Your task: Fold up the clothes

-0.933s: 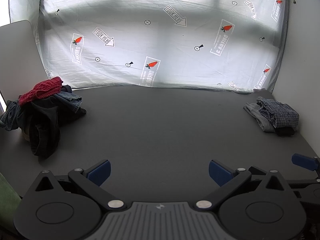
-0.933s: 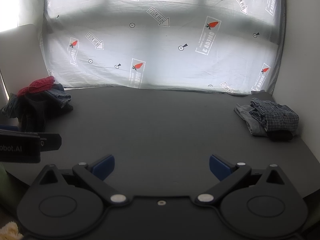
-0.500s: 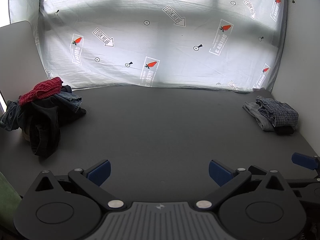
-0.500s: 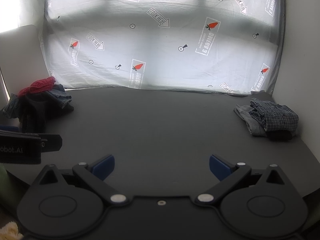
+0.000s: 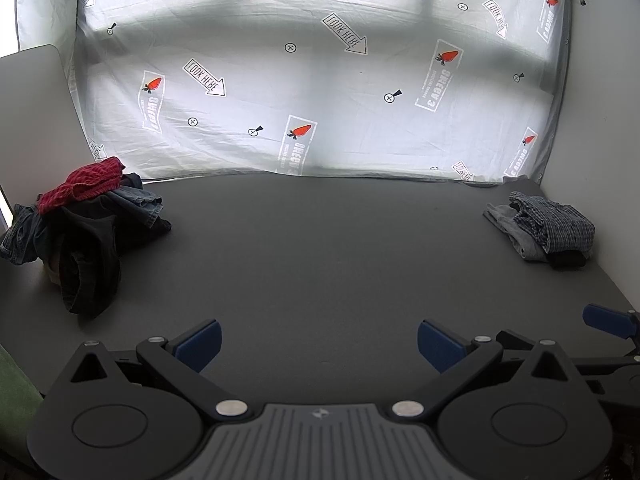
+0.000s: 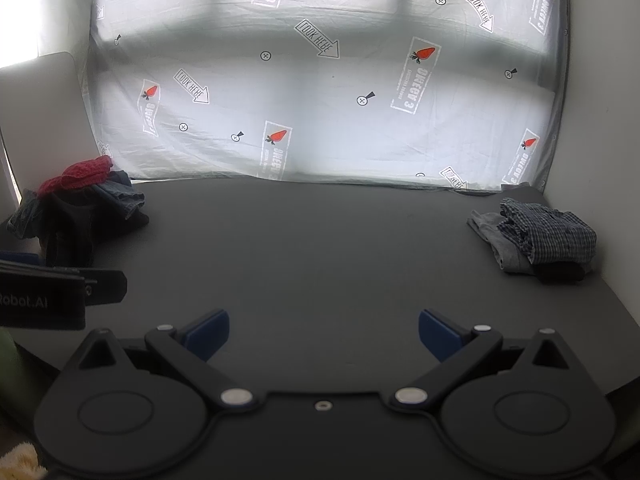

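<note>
With both jaws spread wide and gripping nothing, the left gripper (image 5: 318, 342) and right gripper (image 6: 324, 338) hover side by side over the near edge of the dark grey table (image 5: 320, 248), blue finger pads (image 5: 200, 340) well apart on each. Unfolded clothes pile (image 5: 86, 232) sits at the table's left side, near the back: red knit garment (image 5: 86, 186) on top, blue denim piece (image 5: 138, 204) just under it to the right, black garment (image 5: 90, 276) draping down toward the front, more denim at the far left edge. In the right wrist view the same pile (image 6: 80, 208) is at far left, partly behind the left gripper's body, whose label reads "Robot.AI" as far as it shows. Folded stack (image 5: 540, 228) sits at the table's right rear corner, well apart from the pile: blue-white checked shirt (image 5: 554, 226) on top, grey garment (image 5: 506, 224) beneath it and sticking out to the left, something black at the front bottom edge. Right wrist view shows that stack (image 6: 536, 238) closer and clearer, same layering. Neither gripper touches any clothing; bare tabletop lies between both sets of fingers and both heaps. Behind the table hangs a white printed sheet (image 5: 320, 80) with "LOOK HERE" arrows and red carrot logos, backlit. White wall (image 5: 600, 120) on the right, pale panel (image 5: 36, 120) on the left. Something green (image 5: 14, 392) shows at the lower left edge; can't tell what it is.
</note>
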{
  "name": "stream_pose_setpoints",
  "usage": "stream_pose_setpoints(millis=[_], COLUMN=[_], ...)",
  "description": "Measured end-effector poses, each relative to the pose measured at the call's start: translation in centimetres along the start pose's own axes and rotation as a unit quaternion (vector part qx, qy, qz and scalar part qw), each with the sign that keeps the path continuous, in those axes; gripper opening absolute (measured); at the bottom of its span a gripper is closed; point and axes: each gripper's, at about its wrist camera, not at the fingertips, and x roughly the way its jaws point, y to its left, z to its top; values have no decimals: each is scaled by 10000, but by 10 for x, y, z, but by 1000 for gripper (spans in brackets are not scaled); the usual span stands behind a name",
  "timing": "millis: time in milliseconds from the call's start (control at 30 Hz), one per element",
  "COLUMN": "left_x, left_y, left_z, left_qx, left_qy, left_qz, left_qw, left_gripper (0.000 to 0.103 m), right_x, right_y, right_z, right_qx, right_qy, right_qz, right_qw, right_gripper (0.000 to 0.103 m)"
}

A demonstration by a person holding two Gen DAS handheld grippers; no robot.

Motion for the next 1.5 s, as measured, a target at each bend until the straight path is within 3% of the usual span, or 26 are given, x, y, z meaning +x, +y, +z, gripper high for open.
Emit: stream_pose_setpoints(millis=[667, 867, 1033, 1300, 1400, 1500], left_x=[6, 7, 29, 58, 69, 71], left_y=[-3, -5, -13, -39, -39, -36], left_z=[3, 1, 2, 18, 34, 58], left_qx=[23, 174, 122, 244, -53, -314], left_qy=[33, 98, 484, 474, 219, -195], left_qz=[-46, -52, -302, -334, -441, -374], left_qw=[10000, 9998, 9983, 9980, 9988, 9986], left_gripper=[103, 103, 103, 103, 103, 103], right_x=[6, 10, 17, 56, 83, 115], right_y=[5, 4, -5, -28, -40, -57], right_z=[-5, -9, -12, 5, 19, 41], right_qx=[5, 214, 240, 257, 361, 728], right_qy=[-8, 252, 411, 622, 620, 503], right_qz=[-84, 48, -61, 28, 184, 704], right_qw=[10000, 9994, 9988, 9977, 9973, 9936], right_gripper=[102, 102, 102, 102, 102, 102])
